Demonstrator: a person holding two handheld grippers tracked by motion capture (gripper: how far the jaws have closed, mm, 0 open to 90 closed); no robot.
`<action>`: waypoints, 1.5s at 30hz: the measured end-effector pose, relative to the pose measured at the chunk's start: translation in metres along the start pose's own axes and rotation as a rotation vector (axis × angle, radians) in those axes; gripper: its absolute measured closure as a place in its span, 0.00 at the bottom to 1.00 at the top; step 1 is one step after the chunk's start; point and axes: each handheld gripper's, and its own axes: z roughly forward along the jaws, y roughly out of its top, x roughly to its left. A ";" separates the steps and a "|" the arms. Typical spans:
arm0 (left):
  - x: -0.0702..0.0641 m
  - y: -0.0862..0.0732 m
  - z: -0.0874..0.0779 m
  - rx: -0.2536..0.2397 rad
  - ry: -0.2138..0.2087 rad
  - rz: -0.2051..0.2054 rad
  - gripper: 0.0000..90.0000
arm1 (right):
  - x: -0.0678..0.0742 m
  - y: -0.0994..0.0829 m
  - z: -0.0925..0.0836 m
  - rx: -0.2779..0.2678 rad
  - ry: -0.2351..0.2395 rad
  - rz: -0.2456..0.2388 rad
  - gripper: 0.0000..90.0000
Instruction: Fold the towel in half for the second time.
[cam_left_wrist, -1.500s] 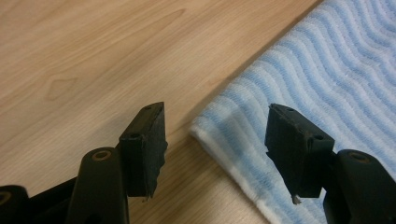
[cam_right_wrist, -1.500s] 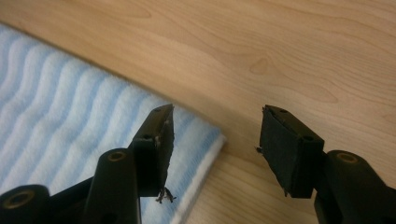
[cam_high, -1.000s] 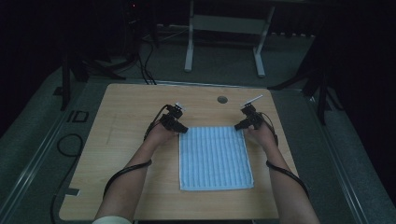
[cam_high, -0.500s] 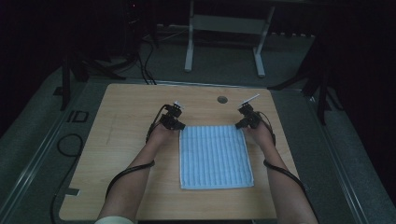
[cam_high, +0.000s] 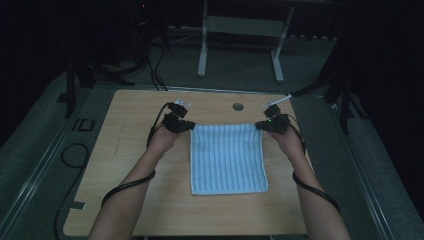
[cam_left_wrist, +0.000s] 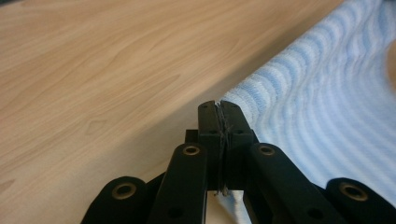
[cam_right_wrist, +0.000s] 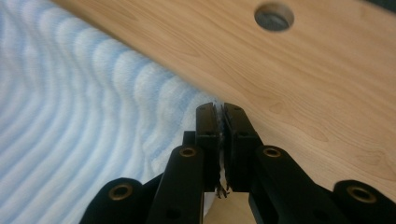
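High view first, working from the left: my left gripper (cam_high: 183, 125) is clamped on the far left corner of the blue striped towel (cam_high: 227, 160), and my right gripper (cam_high: 267, 124) is clamped on the far right corner. The far edge looks raised off the wooden table (cam_high: 125, 150) and sags a little between the two grips, while the near part of the towel lies flat towards my side.

Left gripper view confirms the hold: the jaws are pressed together with a thin bit of cloth pinched in the seam, and the towel (cam_left_wrist: 327, 116) falls away to the right in soft waves. Right gripper view shows the same on the other corner, jaws tight on a sliver of fabric, the towel (cam_right_wrist: 70, 116) rippling off to the left.

My worry is how little cloth each jaw has. If I pull the hands apart or lift unevenly, a corner could slip out, and the towel would drop skewed. A fast lift could also drag the near edge across the table and bunch it.

Close views give me the bite; the high one gives the overall lie, plus the round hole (cam_high: 238, 106) in the table beyond.
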 end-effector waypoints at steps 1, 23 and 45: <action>-0.005 -0.004 -0.007 -0.019 -0.007 0.011 0.98 | 0.003 -0.002 -0.006 -0.015 -0.001 -0.009 0.95; -0.093 -0.123 -0.046 0.046 -0.137 0.159 0.98 | 0.083 -0.139 -0.058 -0.037 0.125 -0.122 0.95; -0.094 -0.128 -0.039 0.090 -0.159 0.196 0.51 | 0.089 -0.148 -0.067 -0.055 0.176 -0.068 0.57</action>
